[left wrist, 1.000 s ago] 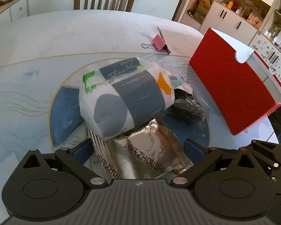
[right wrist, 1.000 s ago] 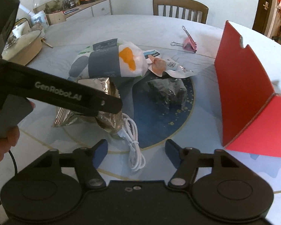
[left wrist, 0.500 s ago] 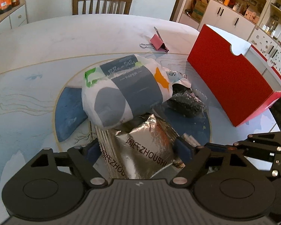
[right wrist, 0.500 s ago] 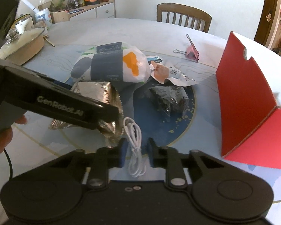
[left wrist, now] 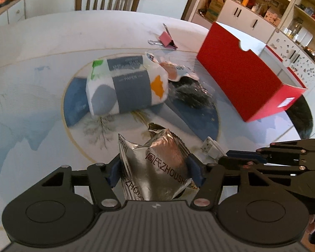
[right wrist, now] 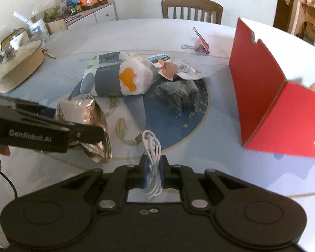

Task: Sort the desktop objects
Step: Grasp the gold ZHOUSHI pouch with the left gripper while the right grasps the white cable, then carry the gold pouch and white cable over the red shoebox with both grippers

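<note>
Left gripper (left wrist: 155, 171) clamped on foil snack pack (left wrist: 157, 166); right gripper (right wrist: 152, 169) pinching white USB cable (right wrist: 152, 147).
Pick step looks done; next, carry both to red box (left wrist: 247, 79), probably.

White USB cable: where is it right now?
The white USB cable is pinched in the right gripper, lifted just right of the silver foil pouch held by the left gripper.

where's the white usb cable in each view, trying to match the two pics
Left wrist: the white usb cable is lower right, only its plug end showing beside the right tongs.
Right wrist: the cable is bottom centre, pinched in those tongs.
Shared landmark: the red box, on the right in both.
</note>
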Available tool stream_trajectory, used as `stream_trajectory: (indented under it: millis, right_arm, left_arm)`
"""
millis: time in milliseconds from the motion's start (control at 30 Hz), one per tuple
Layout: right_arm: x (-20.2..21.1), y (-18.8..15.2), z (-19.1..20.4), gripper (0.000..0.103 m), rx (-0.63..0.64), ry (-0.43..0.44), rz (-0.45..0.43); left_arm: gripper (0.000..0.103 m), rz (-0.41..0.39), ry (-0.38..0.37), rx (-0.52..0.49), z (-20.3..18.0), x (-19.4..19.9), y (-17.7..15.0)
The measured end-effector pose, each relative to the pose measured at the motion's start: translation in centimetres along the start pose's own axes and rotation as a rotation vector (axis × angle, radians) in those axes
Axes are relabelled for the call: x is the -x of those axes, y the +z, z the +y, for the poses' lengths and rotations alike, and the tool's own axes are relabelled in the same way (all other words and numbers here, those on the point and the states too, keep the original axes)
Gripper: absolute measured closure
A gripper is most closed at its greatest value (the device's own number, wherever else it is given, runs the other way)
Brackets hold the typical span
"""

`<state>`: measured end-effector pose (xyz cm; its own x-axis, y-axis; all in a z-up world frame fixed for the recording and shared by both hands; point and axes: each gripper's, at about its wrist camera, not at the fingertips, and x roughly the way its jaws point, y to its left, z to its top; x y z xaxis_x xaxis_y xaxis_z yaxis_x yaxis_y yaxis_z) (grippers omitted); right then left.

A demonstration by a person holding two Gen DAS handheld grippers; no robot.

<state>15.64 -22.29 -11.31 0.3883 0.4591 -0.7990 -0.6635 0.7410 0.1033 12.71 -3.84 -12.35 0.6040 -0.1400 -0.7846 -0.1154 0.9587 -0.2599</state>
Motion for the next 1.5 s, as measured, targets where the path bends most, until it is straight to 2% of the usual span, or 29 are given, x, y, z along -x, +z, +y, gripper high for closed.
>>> stream_trajectory:
  millis: [367,833,1133,1500]
  right_arm:
    - [3.2,-0.9,-0.3,0.092,-0.088,0.017,-0.002]
    - [8.9,1.4,-3.0,0.092,-0.147,0.022,-0.097]
    - [11.7,3.9,-7.0,0.092,-0.160,0.010,-0.166]
    - [12.3,5.6,-14.2,0.092,-0.182,-0.016,-0.212]
  left_arm:
    - [0.040,0.025,-0.106,-0.036,-1.6,1.9,-0.1]
    - [0.040,-0.038,-0.219,-0.079,-6.3,4.9,3.9]
    - [0.040,-0.083,-0.245,-0.086,-9.9,4.7,7.1]
    - [0.040,-0.089,-0.244,-0.102,-15.6,1.7,10.1]
